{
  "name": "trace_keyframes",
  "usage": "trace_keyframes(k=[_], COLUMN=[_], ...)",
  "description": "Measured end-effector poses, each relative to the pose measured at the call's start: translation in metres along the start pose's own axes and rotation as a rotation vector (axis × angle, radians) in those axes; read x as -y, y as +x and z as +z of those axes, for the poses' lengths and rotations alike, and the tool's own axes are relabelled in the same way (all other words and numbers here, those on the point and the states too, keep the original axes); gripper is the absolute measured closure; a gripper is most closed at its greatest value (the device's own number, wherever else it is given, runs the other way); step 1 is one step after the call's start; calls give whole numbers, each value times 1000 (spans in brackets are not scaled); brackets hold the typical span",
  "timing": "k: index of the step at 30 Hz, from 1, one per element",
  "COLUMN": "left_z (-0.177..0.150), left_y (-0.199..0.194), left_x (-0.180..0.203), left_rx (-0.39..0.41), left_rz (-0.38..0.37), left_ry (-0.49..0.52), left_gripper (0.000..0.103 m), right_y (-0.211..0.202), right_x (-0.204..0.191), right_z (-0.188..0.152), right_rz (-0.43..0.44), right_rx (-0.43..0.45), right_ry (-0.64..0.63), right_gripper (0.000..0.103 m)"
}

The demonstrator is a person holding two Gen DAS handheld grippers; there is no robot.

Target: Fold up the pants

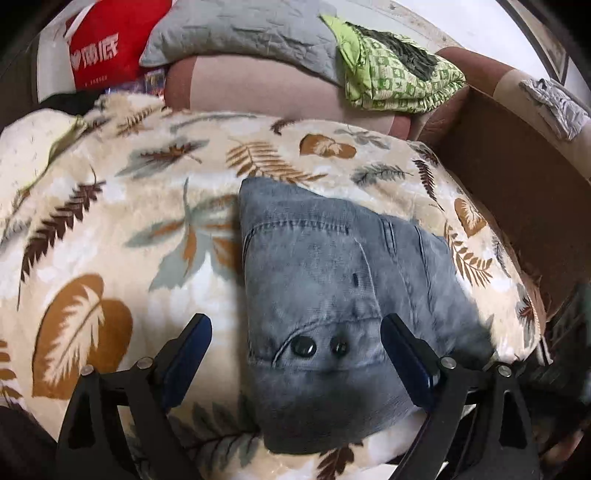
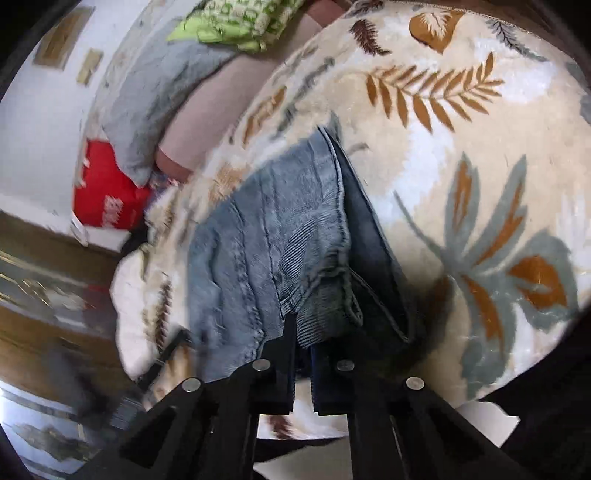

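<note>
The grey-blue corduroy pants (image 1: 332, 280) lie folded in a compact bundle on a cream blanket with a leaf print (image 1: 110, 229). Two dark buttons show on the near part. My left gripper (image 1: 295, 325) is open, its fingers (image 1: 188, 343) standing either side of the near end of the bundle, just above it. In the right wrist view the pants (image 2: 266, 236) lie on the same blanket (image 2: 461, 155). My right gripper (image 2: 301, 332) is shut on a fold of the pants' edge and holds it slightly lifted.
A grey pillow (image 1: 243, 33), a green patterned cloth (image 1: 399, 70) and a red bag (image 1: 107, 44) lie behind the blanket. A brown cardboard box (image 1: 517, 173) stands at the right. The blanket's edge drops to a wooden floor (image 2: 44, 258).
</note>
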State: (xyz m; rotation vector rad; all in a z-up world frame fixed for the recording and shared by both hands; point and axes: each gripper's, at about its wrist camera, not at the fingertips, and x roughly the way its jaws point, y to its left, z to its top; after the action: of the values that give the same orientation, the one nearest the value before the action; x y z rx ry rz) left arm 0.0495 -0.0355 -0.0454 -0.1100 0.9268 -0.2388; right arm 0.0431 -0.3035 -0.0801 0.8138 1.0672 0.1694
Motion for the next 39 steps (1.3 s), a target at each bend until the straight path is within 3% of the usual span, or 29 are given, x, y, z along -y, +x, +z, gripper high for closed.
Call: trace_keyframes(k=[3,9,13,17,20,22,23,25,27,29,30,31,34,36,38,39], left_z=[-15,-19,-21,-22,-23,-24,-23,-20,-14,-10,-10,-13,-22,-18,-19,-21], left_y=[34,37,37,38,38,39,39,25,6,-1,6,21,37,38,38,39], left_x=[14,12,7,8,6,5,5,0,-7,-11,-12,-12,-21,-21,-18,-17], left_rx=[-116,-102,-96,-94,-96,-102,-109,-87,-4,39,14,-62,-97,-107,-99,-97], left_rz=[78,58,45,41,31,19,13,-23,-53,-28,-13,-4,-33,-39,-37,-38], left_ry=[112,119,107,107,100,92,89,46,-1,-6,-1,15,-32,-26,-10,-10], left_gripper=[9,5,5,5,4,4,5,6,6,6,6,6,5,5,5,5], right_y=[19,1,-45,-57,-18,13,24,16,8,1,-3,-4,8,29,59,70], right_x=[10,9,11,-21,-20,-2,11,16,5,-12,-25,-34,-60,-68,-47,-34], right_z=[-5,0,-3,9,22,23,21,21,25,33,38,44,65,82,92,94], right_rz=[-34,-29,-57,60,117,-14,-5,41,12,-12,-9,-2,2,-14,-195,-223], right_rx=[-13,-54,40,86,11,-33,-66,-56,-75,-71,-60,-51,-28,-30,-70,-122], right_ry=[-20,-31,-48,-125,-102,-84,-49,-22,-61,-122,-151,-171,-238,-259,-245,-196], right_gripper=[97,84,82,80,68,67,74,75,75,75,75,75,60,40,38,46])
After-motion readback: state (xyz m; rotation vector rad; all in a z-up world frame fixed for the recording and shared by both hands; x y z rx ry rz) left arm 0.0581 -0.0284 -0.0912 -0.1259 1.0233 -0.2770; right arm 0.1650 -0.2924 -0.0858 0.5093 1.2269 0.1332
